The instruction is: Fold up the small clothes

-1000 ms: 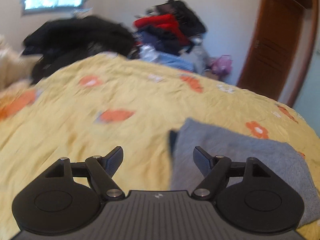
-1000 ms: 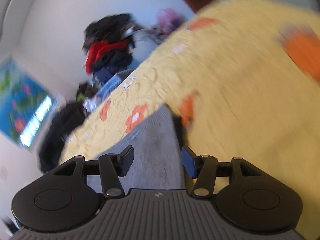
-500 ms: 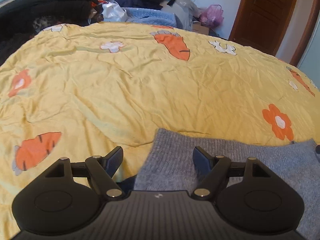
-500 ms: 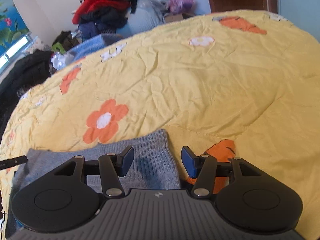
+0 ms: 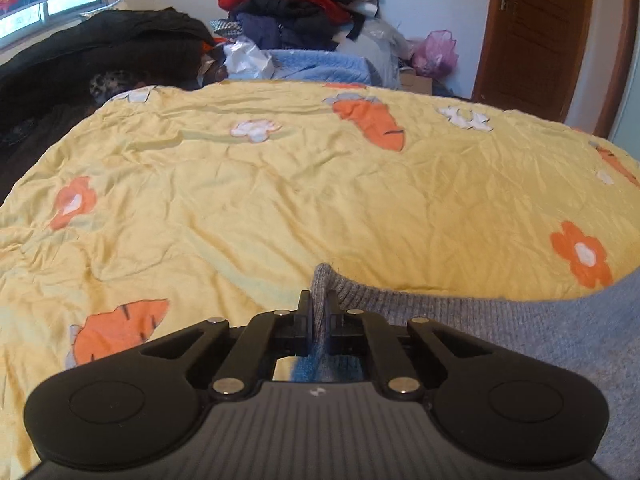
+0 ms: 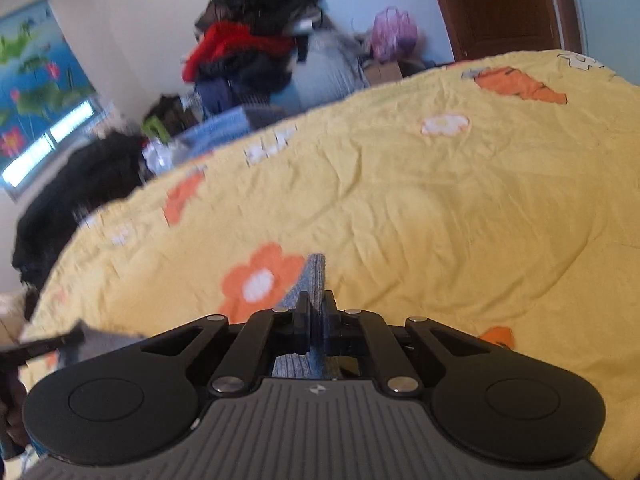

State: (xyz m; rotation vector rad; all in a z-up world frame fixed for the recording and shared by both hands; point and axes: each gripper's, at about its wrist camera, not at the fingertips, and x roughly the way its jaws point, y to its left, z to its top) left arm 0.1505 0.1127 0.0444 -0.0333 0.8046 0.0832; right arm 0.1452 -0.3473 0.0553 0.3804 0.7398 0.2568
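A grey knitted garment (image 5: 500, 332) lies on the yellow quilt with orange flowers and carrots (image 5: 280, 200). My left gripper (image 5: 318, 308) is shut on the garment's near left corner, which sticks up between the fingers. In the right wrist view my right gripper (image 6: 318, 310) is shut on another corner of the same grey garment (image 6: 314, 276), which also pokes up past the fingertips. Most of the garment is hidden under the right gripper's body. The left gripper's tip (image 6: 44, 346) shows at the far left of the right wrist view.
A heap of red, black and blue clothes (image 5: 296, 12) stands behind the bed. A dark coat pile (image 5: 92, 56) lies at the back left. A pink plastic bag (image 5: 434, 50) and a brown wooden door (image 5: 536, 32) are at the back right.
Both grippers were open over the garment's corners half a second ago. Now both have closed on the grey fabric. The right wrist view is tilted and a little raised.
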